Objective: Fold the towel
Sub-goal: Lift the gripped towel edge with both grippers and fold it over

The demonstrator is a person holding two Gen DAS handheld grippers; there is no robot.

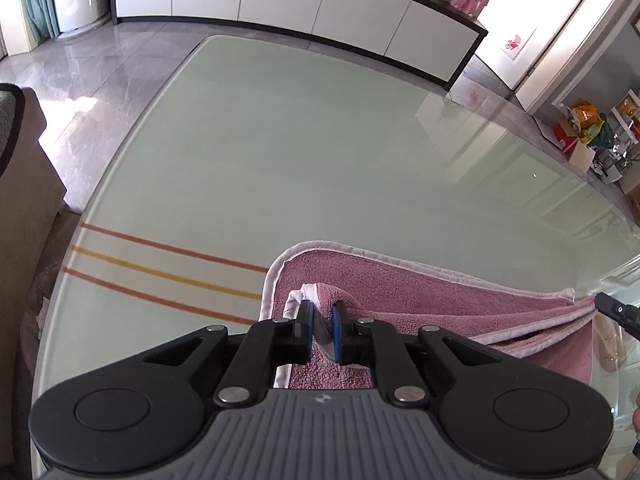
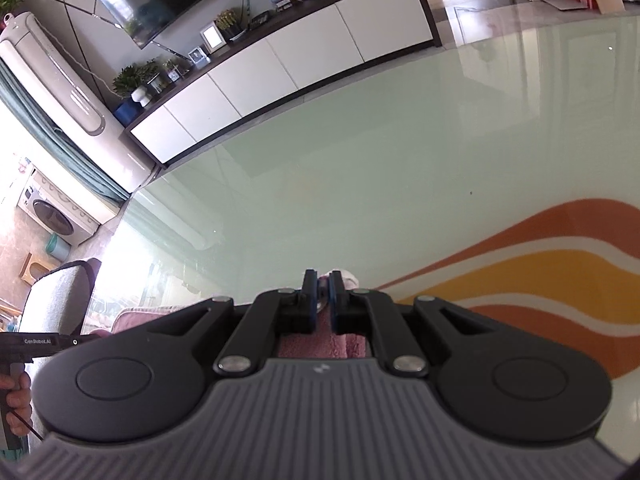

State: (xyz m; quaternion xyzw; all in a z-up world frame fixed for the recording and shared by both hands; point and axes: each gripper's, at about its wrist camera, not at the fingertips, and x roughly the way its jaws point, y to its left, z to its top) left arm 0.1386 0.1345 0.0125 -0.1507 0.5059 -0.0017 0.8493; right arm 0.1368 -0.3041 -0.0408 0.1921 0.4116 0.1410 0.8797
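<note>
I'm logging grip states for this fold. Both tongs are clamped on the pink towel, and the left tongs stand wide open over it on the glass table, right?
Not quite. The left tongs are not wide open: in the left wrist view their pads pinch a white-edged corner of the pink towel. The right tongs are likewise clamped on it, over the glass table.

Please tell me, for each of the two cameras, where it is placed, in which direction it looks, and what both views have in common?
Left wrist view: sits on the left gripper, looking down along its fingers at the pink terry towel with white edging on the pale green glass table; the right gripper's tip shows at the right edge.
Right wrist view: sits on the right gripper, facing the table's far side and the long white cabinet; the person's hand holds the left gripper at the lower left.
Shared: towel, table, cabinet; each gripper is shut on the towel.
</note>
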